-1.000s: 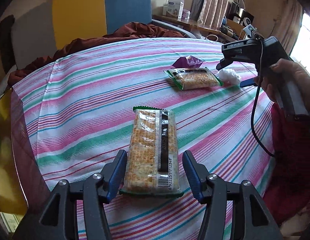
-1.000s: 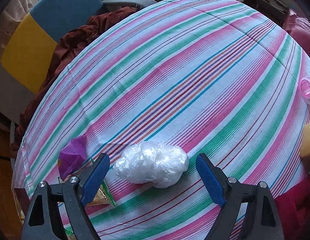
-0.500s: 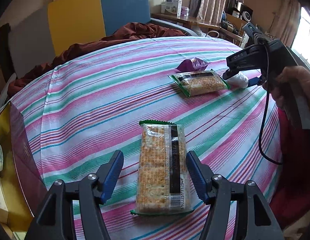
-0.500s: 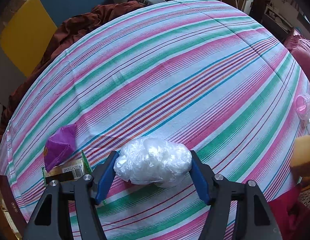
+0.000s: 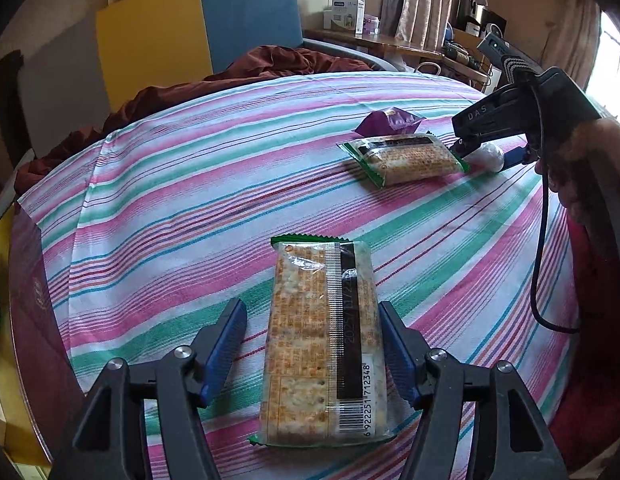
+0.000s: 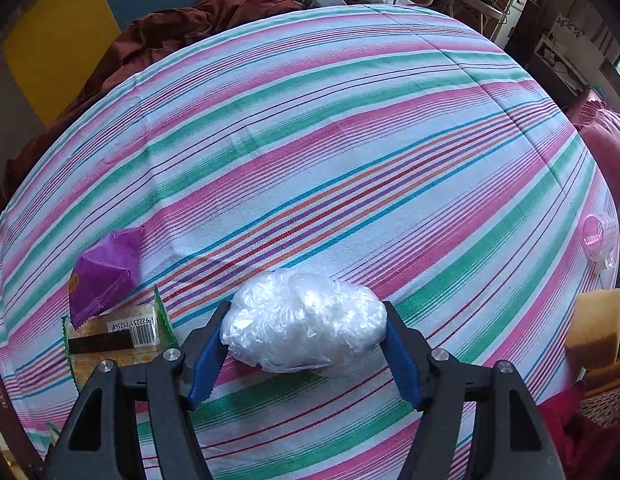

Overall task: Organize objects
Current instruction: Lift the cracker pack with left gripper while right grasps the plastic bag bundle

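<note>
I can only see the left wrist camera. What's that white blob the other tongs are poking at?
Observer: A crumpled ball of clear white plastic film. The right tongs have just been closing, and both blue pads touch it.
Operator: Is anything hiding past it?
Observer: Yes, a small pink see-through plastic thing, maybe a cup, lies at the striped tablecloth's right edge.
Operator: Anything else?
Observer: A yellow sponge-like block sits just below the pink thing.

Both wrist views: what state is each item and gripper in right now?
Left gripper: open, straddling near cracker pack, left pad clear of it.
Near cracker pack: sealed, flat on striped cloth.
Right gripper: closed on plastic bag bundle.
Plastic bag bundle: crumpled, pinched between pads.
Far cracker pack: sealed, lying flat.
Purple wrapper: puffed, overlapping far pack's end.
</note>
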`<state>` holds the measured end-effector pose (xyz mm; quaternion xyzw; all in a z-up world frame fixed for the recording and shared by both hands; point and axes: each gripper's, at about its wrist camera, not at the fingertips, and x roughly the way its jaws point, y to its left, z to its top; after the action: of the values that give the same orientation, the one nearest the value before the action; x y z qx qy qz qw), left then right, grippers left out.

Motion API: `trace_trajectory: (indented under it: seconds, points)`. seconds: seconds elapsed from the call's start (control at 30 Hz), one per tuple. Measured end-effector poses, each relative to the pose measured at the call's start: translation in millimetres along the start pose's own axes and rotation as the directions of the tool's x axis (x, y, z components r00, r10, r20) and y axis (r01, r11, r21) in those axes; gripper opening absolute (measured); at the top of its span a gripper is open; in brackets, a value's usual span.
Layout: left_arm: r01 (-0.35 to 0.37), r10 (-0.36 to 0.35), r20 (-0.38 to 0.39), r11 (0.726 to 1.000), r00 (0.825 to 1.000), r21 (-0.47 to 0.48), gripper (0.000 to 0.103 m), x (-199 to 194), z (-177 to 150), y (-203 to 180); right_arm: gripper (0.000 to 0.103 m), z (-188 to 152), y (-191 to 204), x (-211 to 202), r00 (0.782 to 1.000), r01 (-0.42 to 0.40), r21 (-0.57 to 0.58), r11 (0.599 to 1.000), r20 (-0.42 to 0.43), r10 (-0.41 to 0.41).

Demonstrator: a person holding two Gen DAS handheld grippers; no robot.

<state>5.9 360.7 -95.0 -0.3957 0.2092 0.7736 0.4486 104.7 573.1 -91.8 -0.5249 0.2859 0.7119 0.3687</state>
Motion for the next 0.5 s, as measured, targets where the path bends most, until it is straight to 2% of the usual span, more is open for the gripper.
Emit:
trace_trajectory:
  seconds: [0.17, 0.23, 0.3, 0.5]
  points:
    - [-0.005, 0.005, 0.023, 1.0, 1.0, -0.003, 0.064, -1.1, -2.0, -0.4, 0.071, -0.6, 0.2, -0.7, 1.0, 0.008, -0.008, 1.0, 0.007, -0.008]
    - [-0.02, 0.021, 0.03, 1.0, 0.999, -0.014, 0.059, -1.4, -2.0, -0.4, 0.071, -0.7, 0.0, -1.0, 1.0, 0.011, -0.009, 1.0, 0.008, -0.011]
    - [-0.037, 0.038, 0.039, 0.999, 0.999, -0.03, 0.048, -2.5, -2.1, 2.2, 0.07, -0.8, 0.0, -1.1, 1.0, 0.014, -0.012, 1.0, 0.01, -0.014]
    - [-0.041, 0.042, 0.031, 0.998, 0.999, -0.051, 0.047, -8.2, -2.6, 2.6, 0.07, -0.9, 1.0, -1.4, 1.0, 0.026, -0.028, 0.999, 0.019, -0.025]
